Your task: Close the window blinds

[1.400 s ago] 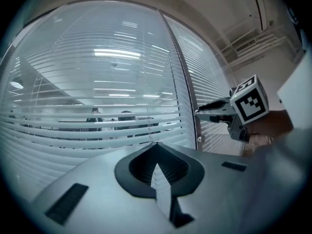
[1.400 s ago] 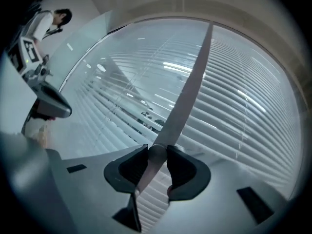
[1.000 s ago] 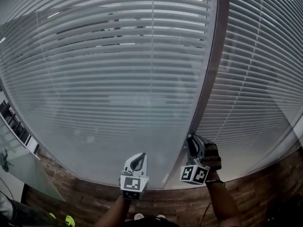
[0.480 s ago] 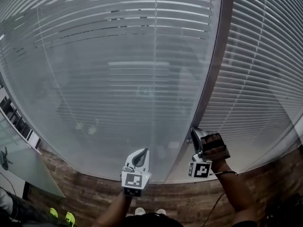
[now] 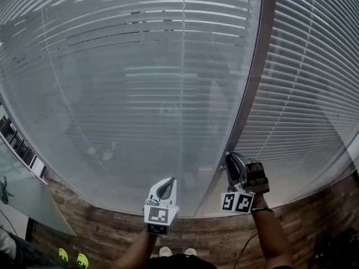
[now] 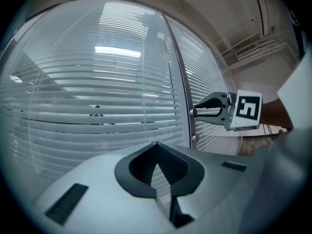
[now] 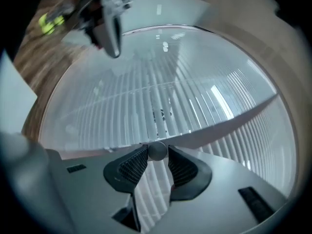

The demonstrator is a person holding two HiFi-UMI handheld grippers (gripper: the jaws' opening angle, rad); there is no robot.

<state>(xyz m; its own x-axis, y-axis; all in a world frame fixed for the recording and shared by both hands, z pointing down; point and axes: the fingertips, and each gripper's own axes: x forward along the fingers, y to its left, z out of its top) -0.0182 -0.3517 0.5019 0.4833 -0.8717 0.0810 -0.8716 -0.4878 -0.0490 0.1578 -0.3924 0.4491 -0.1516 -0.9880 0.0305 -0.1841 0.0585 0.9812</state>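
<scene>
White slatted blinds fill the big left pane behind glass, and a second set fills the right pane. A dark upright frame divides them. My right gripper is up against the foot of that frame. In the right gripper view its ribbed pads press on a small round grey knob from both sides. My left gripper hangs to the left in front of the left pane, its tips together on nothing. It also shows at the top left of the right gripper view.
A wood-plank floor runs under the window. A pale glass-topped surface stands at the far left. Yellow-green shoes show at the bottom left.
My right gripper has risen a little along the frame and turned. The slat lines in the lower half of the left pane have faded to an even grey. The left gripper has barely moved.
</scene>
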